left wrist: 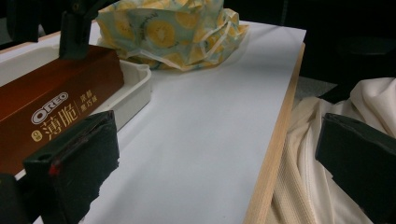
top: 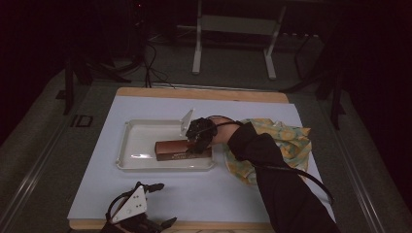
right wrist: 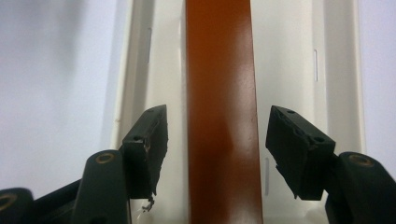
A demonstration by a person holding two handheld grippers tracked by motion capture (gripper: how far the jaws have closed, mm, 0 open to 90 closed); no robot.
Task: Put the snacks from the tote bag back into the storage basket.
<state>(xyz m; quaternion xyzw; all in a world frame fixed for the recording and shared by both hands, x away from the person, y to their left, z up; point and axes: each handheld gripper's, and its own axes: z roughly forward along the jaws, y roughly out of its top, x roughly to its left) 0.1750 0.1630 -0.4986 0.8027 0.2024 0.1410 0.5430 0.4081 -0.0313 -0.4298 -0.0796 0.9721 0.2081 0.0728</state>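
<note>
A brown Oreo box [top: 170, 150] lies lengthwise in a white tray [top: 136, 141] on the white sheet. My right gripper [top: 194, 145] hovers over the box's right end, pointing down. In the right gripper view its jaws stand open [right wrist: 217, 149] on either side of the box [right wrist: 219, 70], with a gap on both sides and the tray [right wrist: 289, 56] below. My left gripper [top: 163, 204] rests near the table's front edge, open. In the left gripper view [left wrist: 219, 158] nothing lies between its fingers, and the box [left wrist: 51, 102] and tray [left wrist: 140, 84] are at the left.
A crumpled yellow lemon-print wrapper [top: 286, 141] lies right of the tray, partly under the person's dark sleeve [top: 277, 179]. The white sheet [top: 204, 189] covers a wooden board [top: 204, 93]. Cream cloth [left wrist: 303, 154] hangs past the board's edge. A metal stand [top: 233, 29] is behind the table.
</note>
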